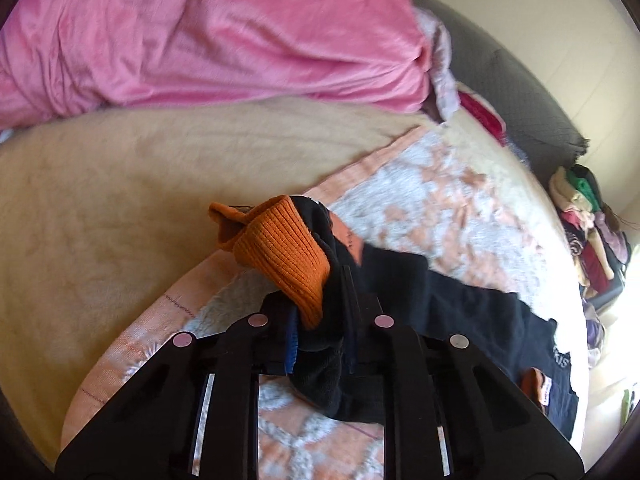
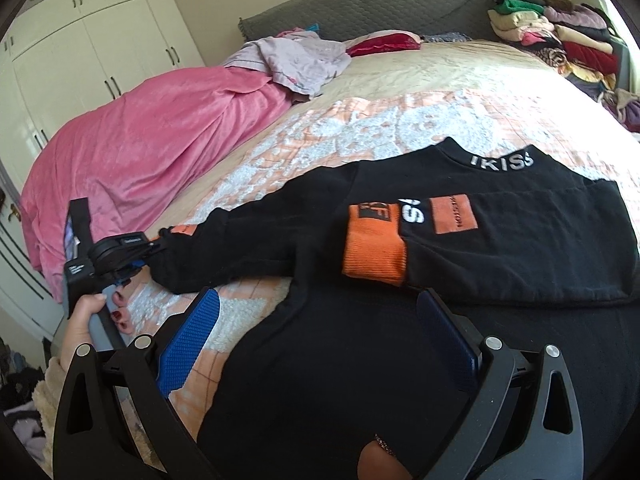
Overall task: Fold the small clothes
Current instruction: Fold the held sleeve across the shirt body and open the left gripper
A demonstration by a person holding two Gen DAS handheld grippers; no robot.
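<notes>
A small black sweatshirt with orange cuffs and patches lies on the peach and white blanket. One sleeve is folded across its chest, orange cuff on top. My left gripper is shut on the other sleeve near its orange cuff, held out to the side; it also shows in the right wrist view. My right gripper is open, jaws wide, over the sweatshirt's lower body, holding nothing.
A pink blanket is heaped on the bed's left side, with a lilac garment beyond it. A pile of folded clothes sits at the far right by the grey headboard. White wardrobes stand left.
</notes>
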